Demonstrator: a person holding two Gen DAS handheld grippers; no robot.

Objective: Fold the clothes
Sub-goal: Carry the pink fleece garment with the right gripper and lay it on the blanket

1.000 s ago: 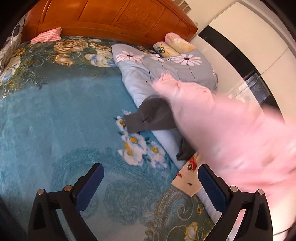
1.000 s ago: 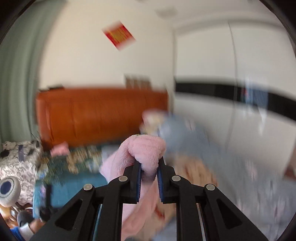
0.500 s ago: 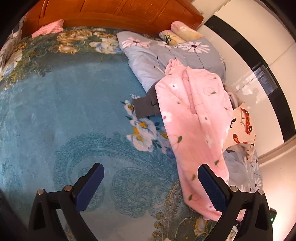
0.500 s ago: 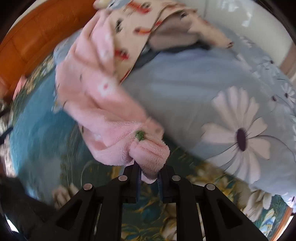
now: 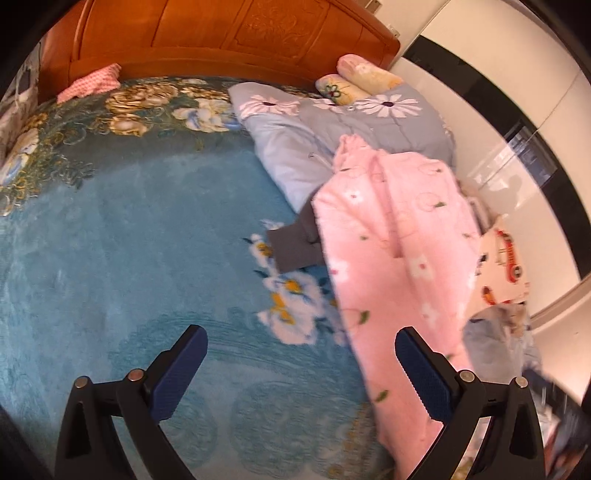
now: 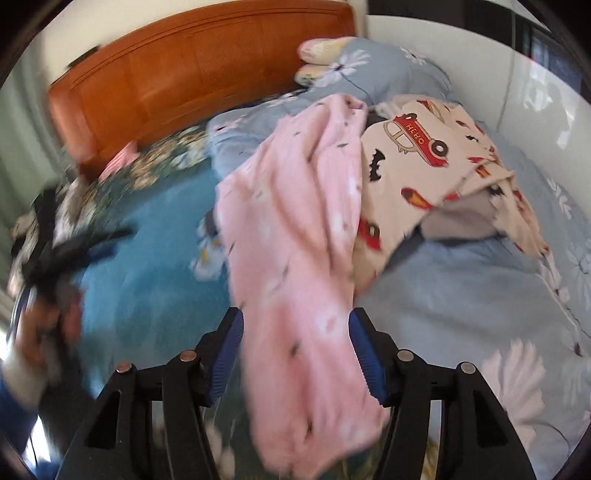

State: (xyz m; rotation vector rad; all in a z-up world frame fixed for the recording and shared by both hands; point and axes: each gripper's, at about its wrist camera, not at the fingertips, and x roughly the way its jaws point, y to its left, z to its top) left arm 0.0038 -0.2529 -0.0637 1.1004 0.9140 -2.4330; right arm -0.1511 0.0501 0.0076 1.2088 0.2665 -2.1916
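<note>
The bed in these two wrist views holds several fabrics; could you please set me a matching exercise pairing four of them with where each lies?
Things:
1. fluffy pink flower-print garment
2. cream cloth printed with red cars
3. dark grey garment
4. small pink checked cloth

Places:
A. against the wooden headboard
B. poking out from under the pink garment's left edge
C. stretched lengthwise, its near end between the open right gripper fingers
D. heaped on the pale blue daisy quilt

Pairs: 1-C, 2-D, 3-B, 4-A
</note>
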